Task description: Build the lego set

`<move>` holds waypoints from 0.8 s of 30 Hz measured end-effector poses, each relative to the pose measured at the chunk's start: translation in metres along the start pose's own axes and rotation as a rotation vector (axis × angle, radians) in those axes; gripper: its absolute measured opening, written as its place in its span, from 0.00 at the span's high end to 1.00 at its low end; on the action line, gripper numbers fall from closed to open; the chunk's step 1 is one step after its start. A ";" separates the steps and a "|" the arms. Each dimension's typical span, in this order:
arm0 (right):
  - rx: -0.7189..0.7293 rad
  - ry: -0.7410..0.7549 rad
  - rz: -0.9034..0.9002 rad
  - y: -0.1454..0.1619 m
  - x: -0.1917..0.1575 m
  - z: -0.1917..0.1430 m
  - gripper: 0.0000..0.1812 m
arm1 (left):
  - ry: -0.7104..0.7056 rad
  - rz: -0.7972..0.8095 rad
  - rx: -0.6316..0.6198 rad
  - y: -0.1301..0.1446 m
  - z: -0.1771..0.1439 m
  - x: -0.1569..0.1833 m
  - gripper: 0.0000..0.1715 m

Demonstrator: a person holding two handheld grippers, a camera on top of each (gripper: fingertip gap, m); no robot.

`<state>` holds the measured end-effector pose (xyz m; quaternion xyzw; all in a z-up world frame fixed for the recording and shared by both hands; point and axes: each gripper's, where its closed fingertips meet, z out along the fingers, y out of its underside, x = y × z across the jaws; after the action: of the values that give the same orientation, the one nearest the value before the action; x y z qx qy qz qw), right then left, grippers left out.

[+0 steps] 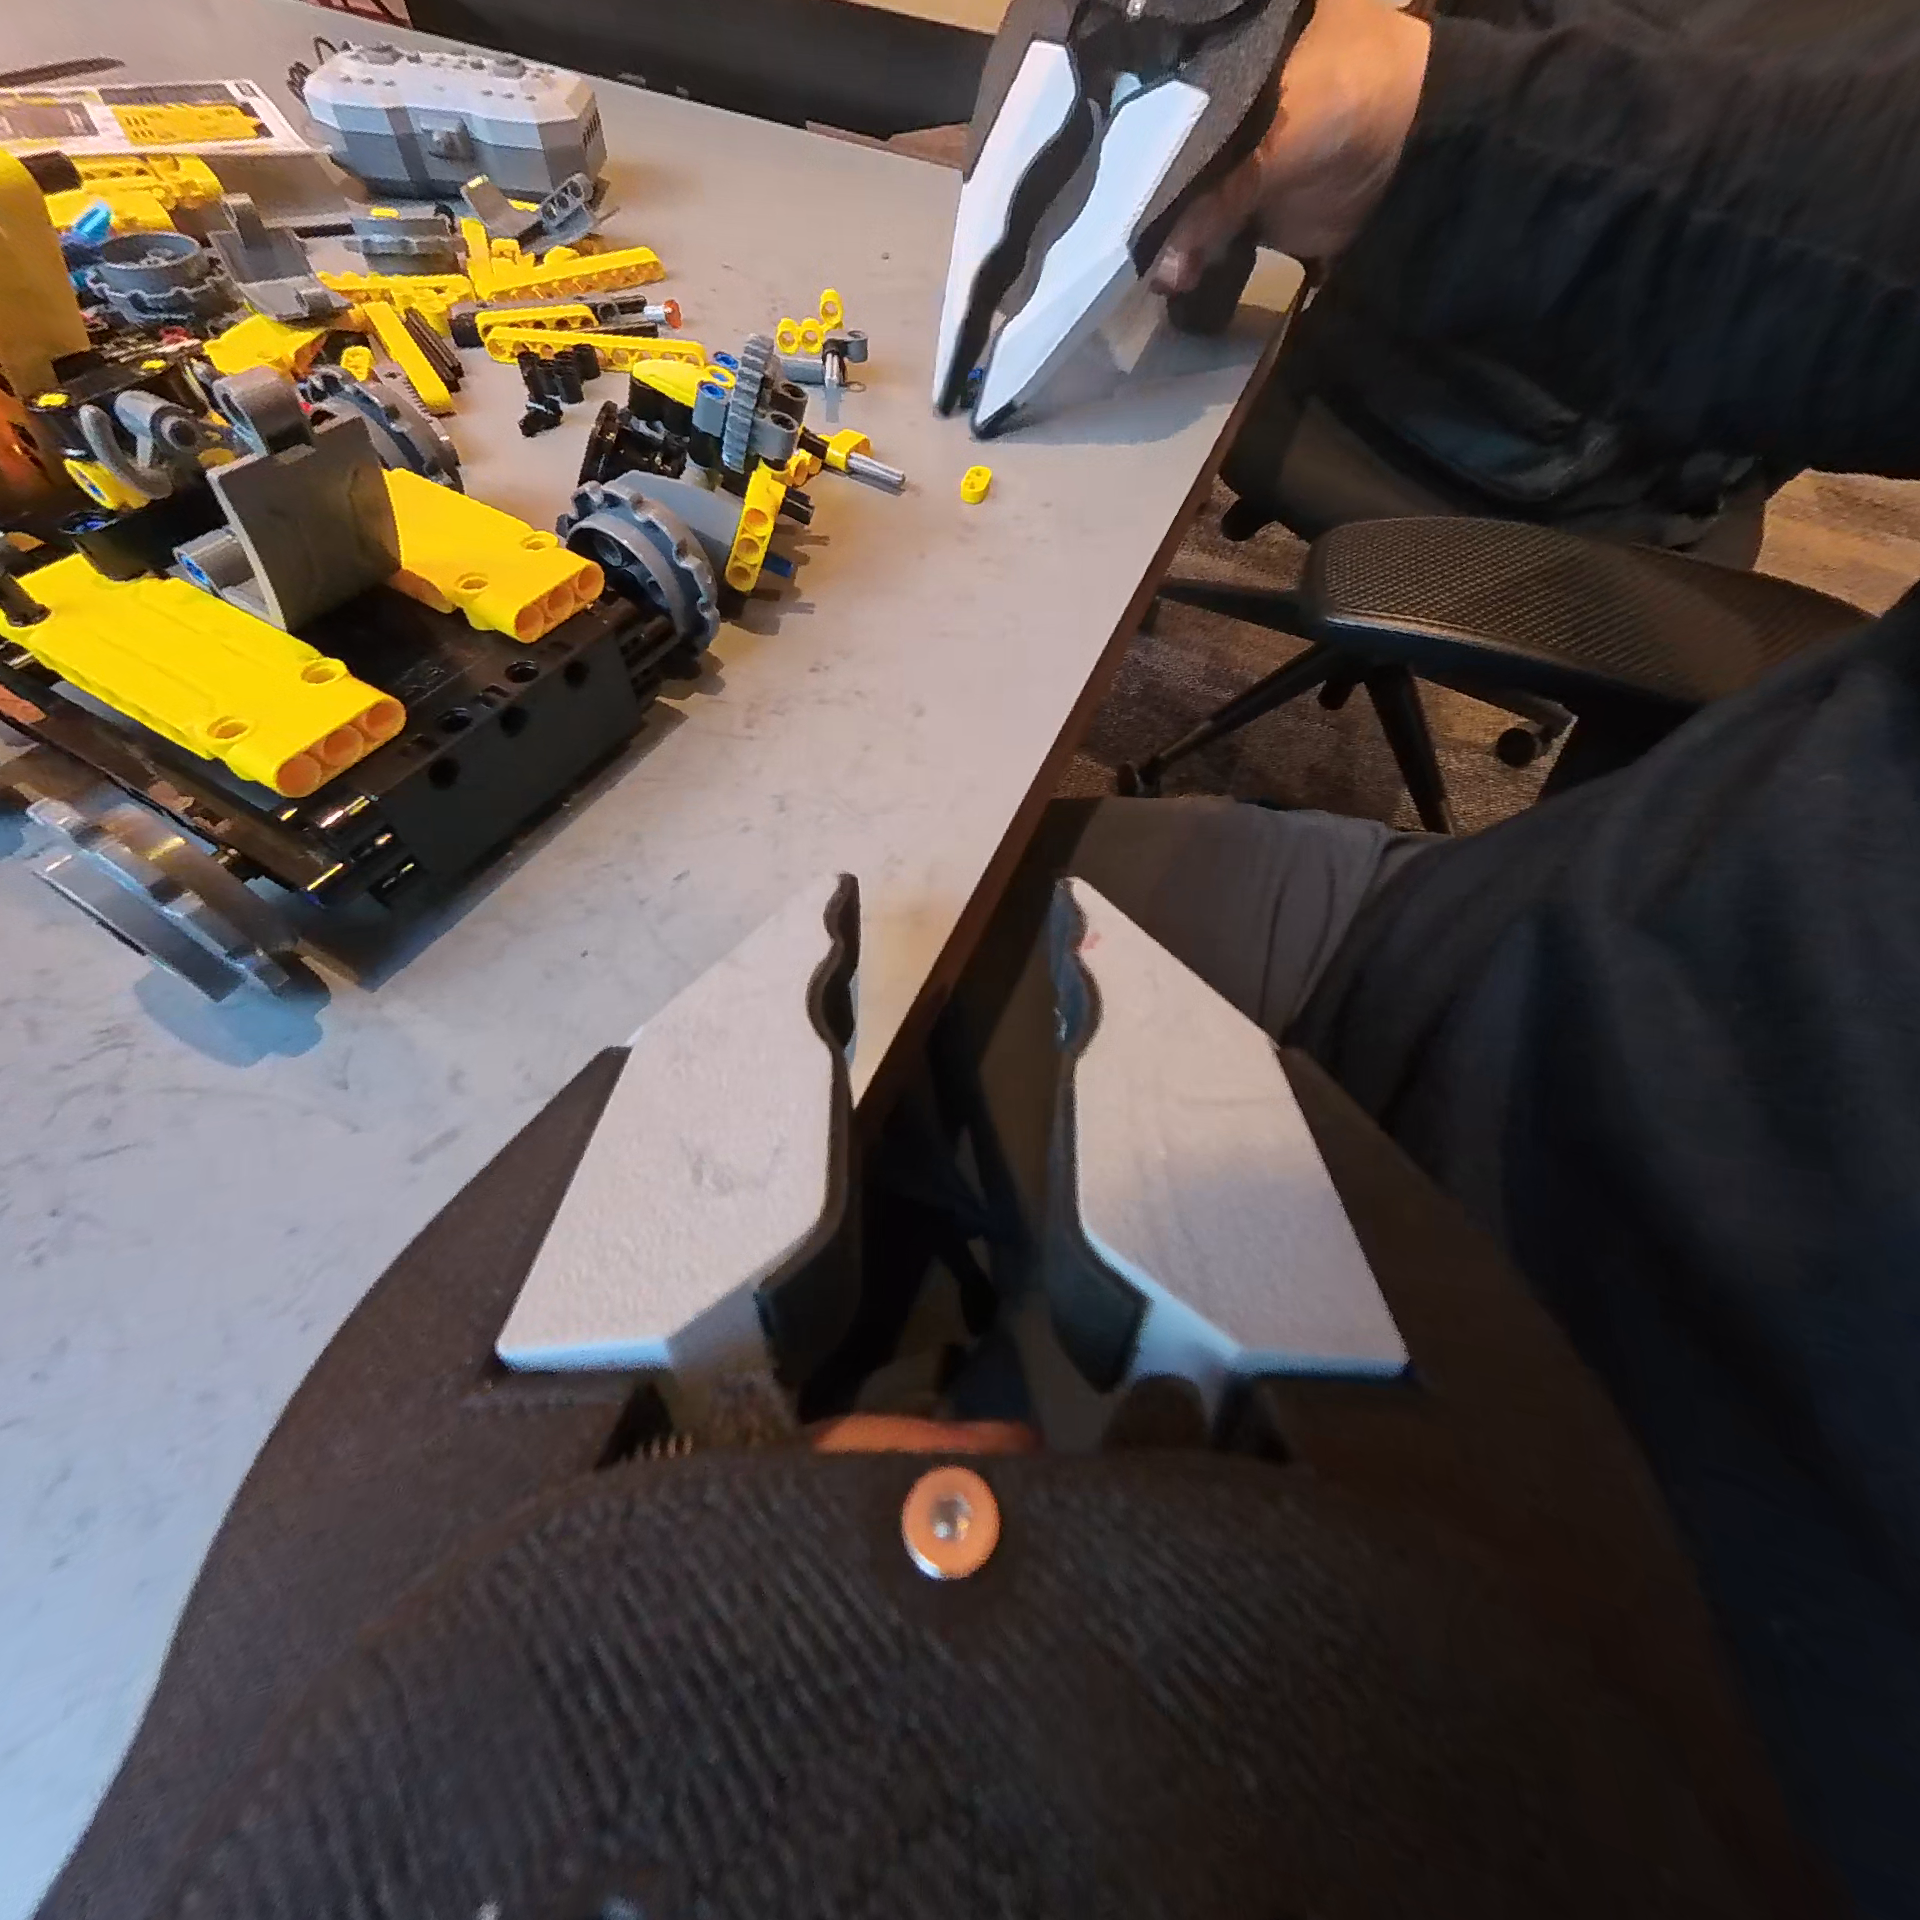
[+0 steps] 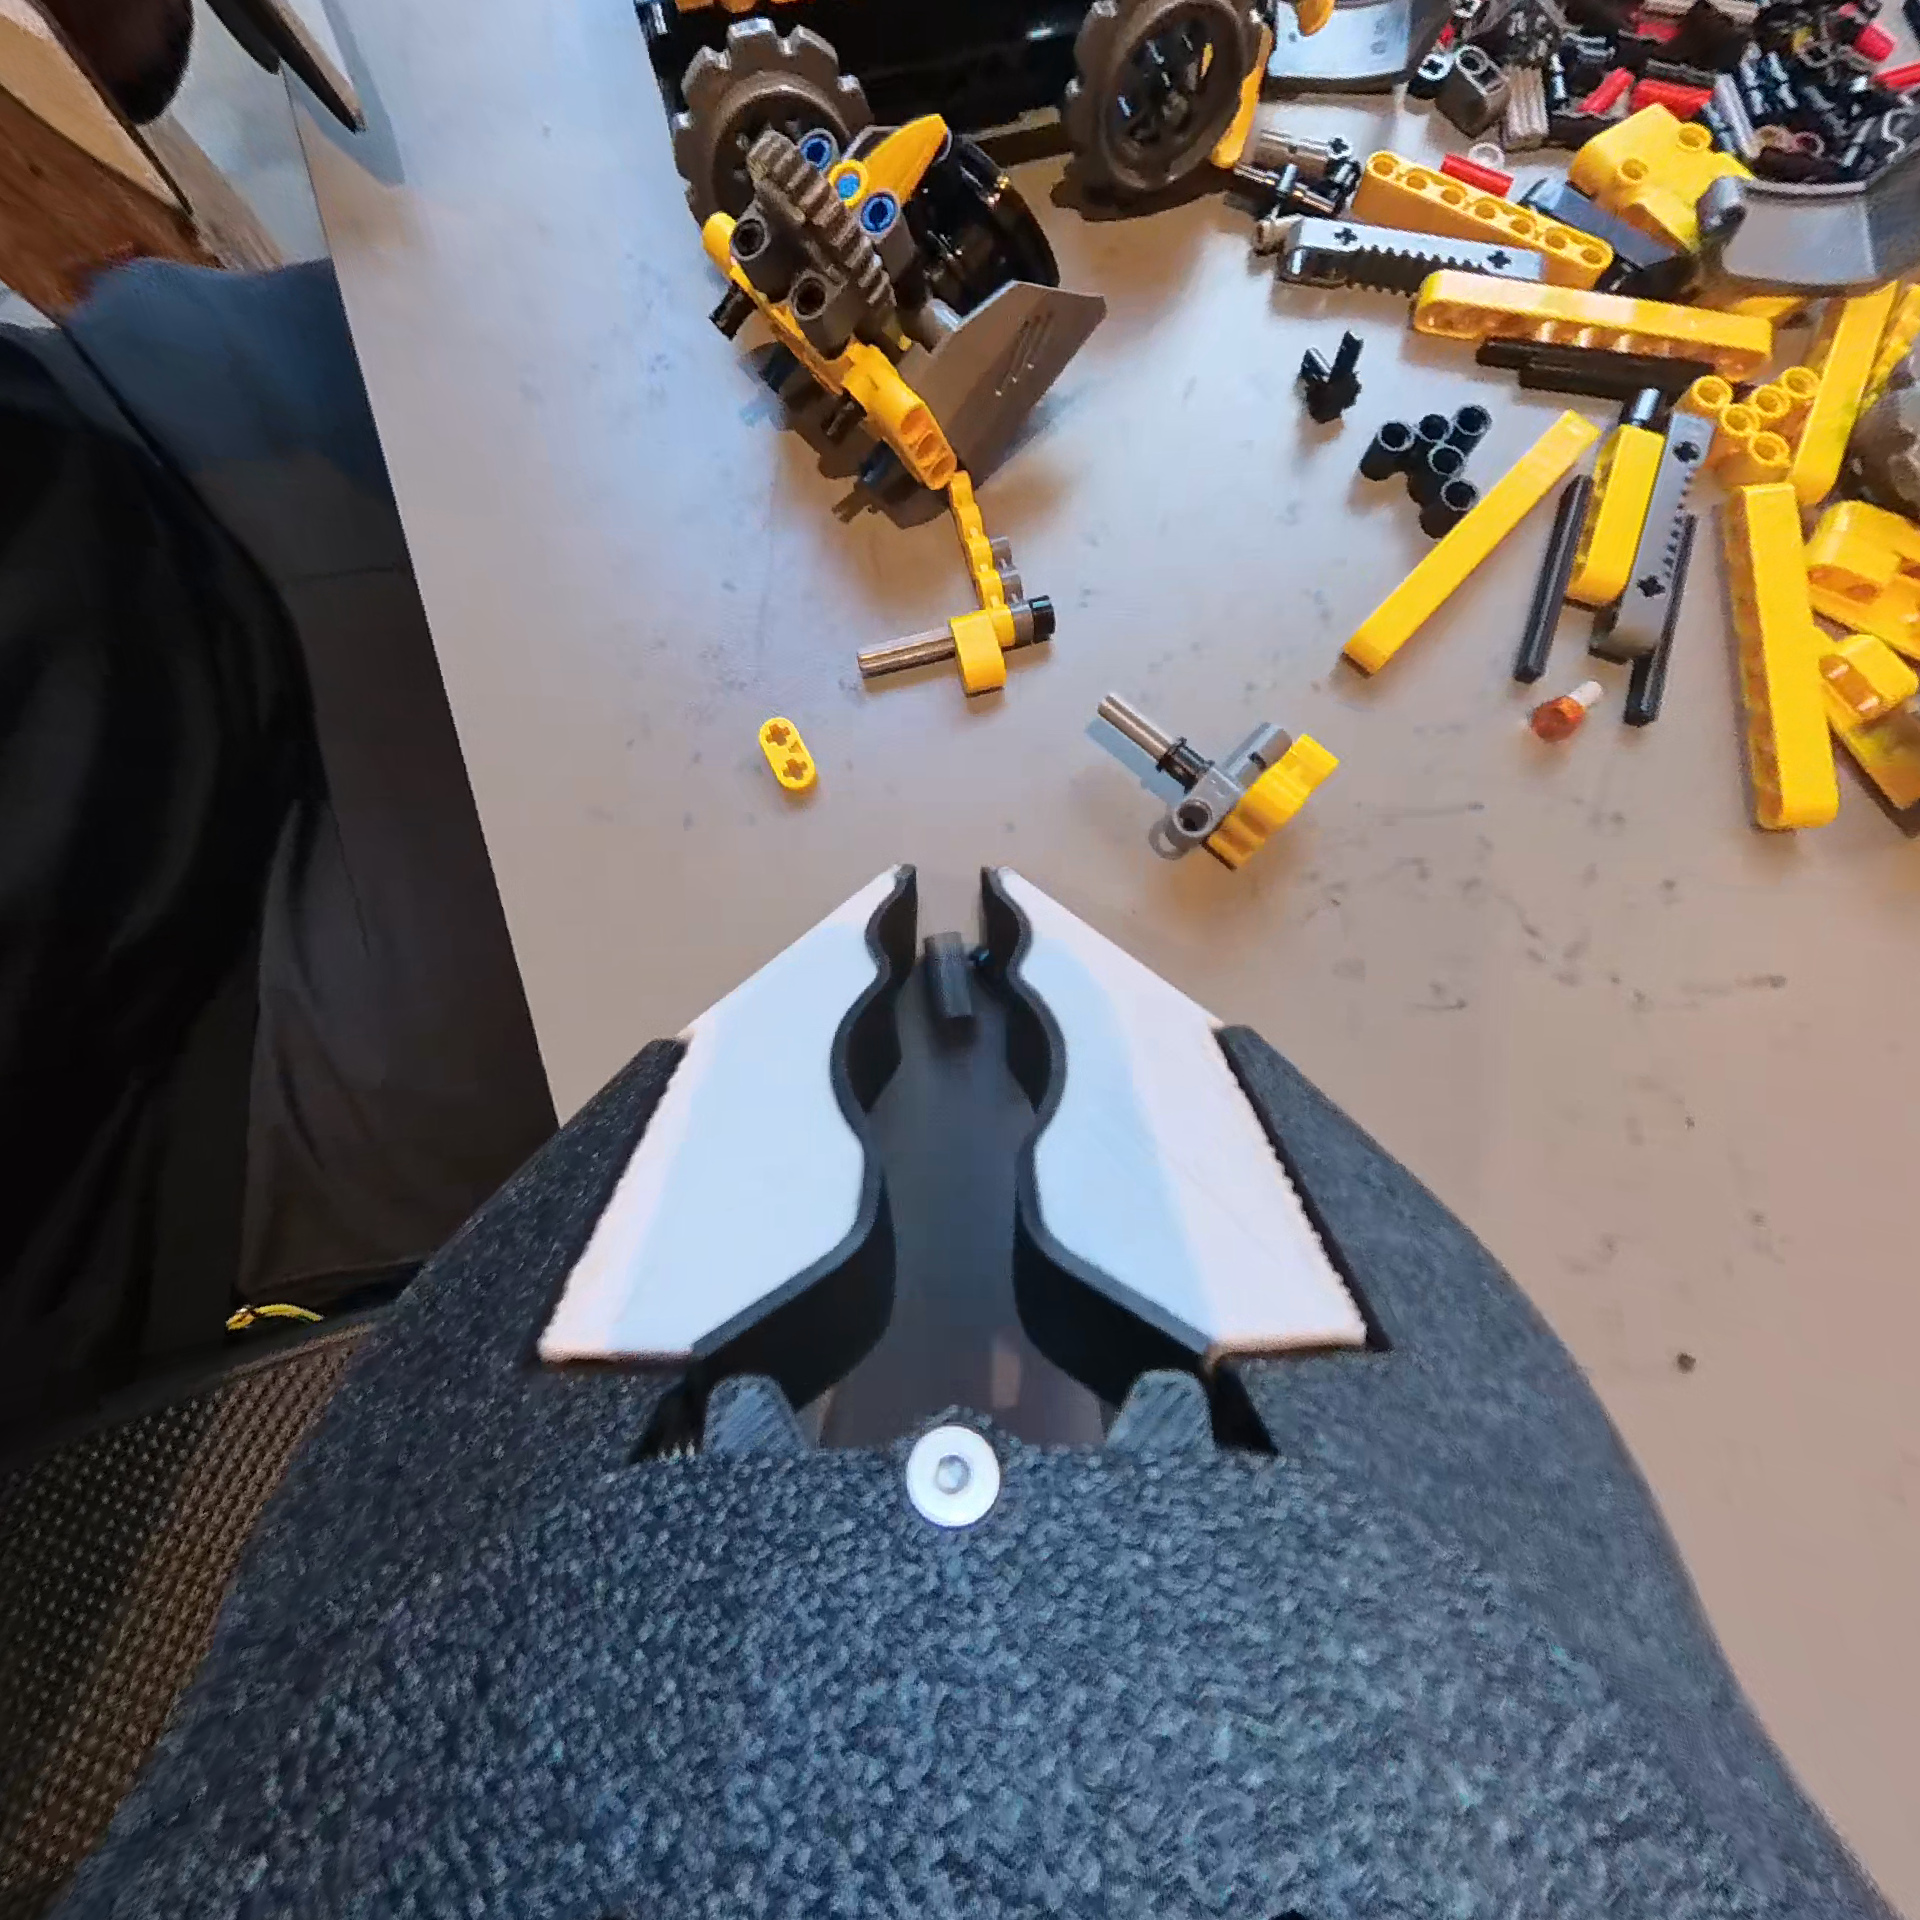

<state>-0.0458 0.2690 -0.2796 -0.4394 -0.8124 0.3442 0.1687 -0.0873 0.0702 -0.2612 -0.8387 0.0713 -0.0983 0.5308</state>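
My right gripper [image 2: 948, 873] points steeply down with its tips on the grey table [image 2: 1351, 1091]. Its jaws are closed to a narrow gap around a small dark pin [image 2: 948, 982] with a blue bit. It also shows far off in the left wrist view [image 1: 964, 416], held by a hand. A small yellow two-hole link [image 2: 788, 754] lies just left of the tips. My left gripper [image 1: 961, 894] is open and empty, straddling the table's right edge [image 1: 1039, 790]. A yellow and black toy vehicle [image 1: 364, 675] stands to its left.
A gear subassembly [image 2: 831, 291] and a grey-yellow connector with an axle [image 2: 1226, 784] lie ahead of the right gripper. Loose yellow beams [image 2: 1766, 644] are piled at the right. A grey battery box [image 1: 457, 114] sits at the back. A black office chair [image 1: 1507, 613] stands beside the table. The gap from one gripper's tips to the other's is roughly 20 cm.
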 end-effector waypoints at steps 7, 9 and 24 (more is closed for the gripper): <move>0.005 -0.005 -0.015 -0.003 -0.003 0.003 0.94 | 0.002 0.002 -0.002 0.000 0.001 0.001 0.79; 0.010 -0.004 -0.015 -0.003 -0.003 0.003 0.92 | 0.001 0.005 -0.005 0.000 0.002 0.001 0.79; 0.124 0.037 0.040 -0.010 0.005 -0.013 0.89 | -0.003 0.013 -0.003 0.001 0.002 0.001 0.79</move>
<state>-0.0470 0.2745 -0.2631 -0.4506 -0.7773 0.3890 0.2035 -0.0861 0.0712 -0.2624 -0.8391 0.0758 -0.0935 0.5304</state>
